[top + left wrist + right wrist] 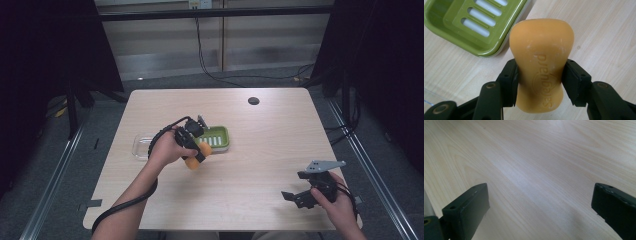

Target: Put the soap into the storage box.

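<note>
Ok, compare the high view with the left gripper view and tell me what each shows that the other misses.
High view alone: the right gripper with fingers apart over bare table, and a clear lid beside the green soap dish.
Left gripper view alone: lettering embossed on the orange soap.
Both: the left gripper shut on that soap, next to the dish.

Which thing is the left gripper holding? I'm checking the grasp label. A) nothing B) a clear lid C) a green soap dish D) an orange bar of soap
D: the left gripper has its pads pressed on both sides of the orange bar of soap, beside the green soap dish.
</note>
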Tool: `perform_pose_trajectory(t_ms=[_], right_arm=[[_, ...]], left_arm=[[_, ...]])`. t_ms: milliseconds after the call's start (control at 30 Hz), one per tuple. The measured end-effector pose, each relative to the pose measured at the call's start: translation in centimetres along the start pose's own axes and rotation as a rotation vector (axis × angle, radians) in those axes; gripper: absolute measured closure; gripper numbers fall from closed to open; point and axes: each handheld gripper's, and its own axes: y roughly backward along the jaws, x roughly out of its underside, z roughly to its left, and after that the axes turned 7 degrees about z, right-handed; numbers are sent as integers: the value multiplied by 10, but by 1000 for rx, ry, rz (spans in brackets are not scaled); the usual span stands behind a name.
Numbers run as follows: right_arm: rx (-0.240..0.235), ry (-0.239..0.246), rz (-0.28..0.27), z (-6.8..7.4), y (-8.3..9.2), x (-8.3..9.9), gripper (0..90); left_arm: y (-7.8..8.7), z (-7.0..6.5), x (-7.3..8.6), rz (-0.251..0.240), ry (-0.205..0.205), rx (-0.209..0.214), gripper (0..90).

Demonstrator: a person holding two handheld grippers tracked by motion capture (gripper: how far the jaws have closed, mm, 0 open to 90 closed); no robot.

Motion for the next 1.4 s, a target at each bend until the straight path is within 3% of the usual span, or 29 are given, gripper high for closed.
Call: perform_pose_trajectory(t_ms=[367, 1400], right_arm=[[1, -5, 1, 0, 0, 0, 13], [3, -4, -3, -1, 1, 1, 13]], left_arm=[[7, 6, -4, 10, 20, 23, 498], [19, 24, -16, 21, 48, 12, 497]])
